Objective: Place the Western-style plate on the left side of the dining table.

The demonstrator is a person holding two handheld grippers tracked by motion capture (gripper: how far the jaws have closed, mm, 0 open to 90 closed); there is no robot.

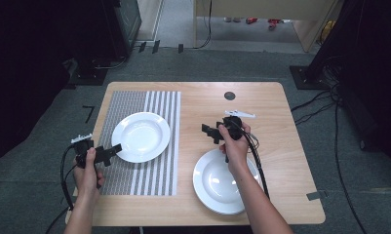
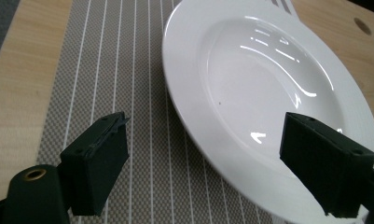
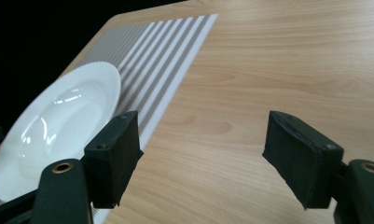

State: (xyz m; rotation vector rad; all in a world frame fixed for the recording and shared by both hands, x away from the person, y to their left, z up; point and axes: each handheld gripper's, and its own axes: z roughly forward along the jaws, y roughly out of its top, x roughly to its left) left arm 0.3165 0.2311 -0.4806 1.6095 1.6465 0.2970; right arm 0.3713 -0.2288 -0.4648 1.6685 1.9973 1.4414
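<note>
A white deep plate (image 1: 141, 136) lies on a grey striped placemat (image 1: 159, 102) on the left half of the wooden table (image 1: 281, 122). A second white plate (image 1: 215, 183) rests on bare wood at the front right. My left gripper (image 1: 114, 149) is at the first plate's near-left rim, open; in the left gripper view (image 2: 210, 121) the jaws stand wide with the plate (image 2: 259, 79) rim between them, untouched. My right gripper (image 1: 210, 132) hovers over bare wood beside the mat, open and holding nothing (image 3: 205, 119). The plate (image 3: 58, 126) and mat (image 3: 166, 42) lie to its left.
A small dark round spot (image 1: 229, 95) marks the table's far side. Dark stands and cables (image 1: 329, 112) crowd the carpet floor to the right and at the back left. The right forearm crosses over the front-right plate.
</note>
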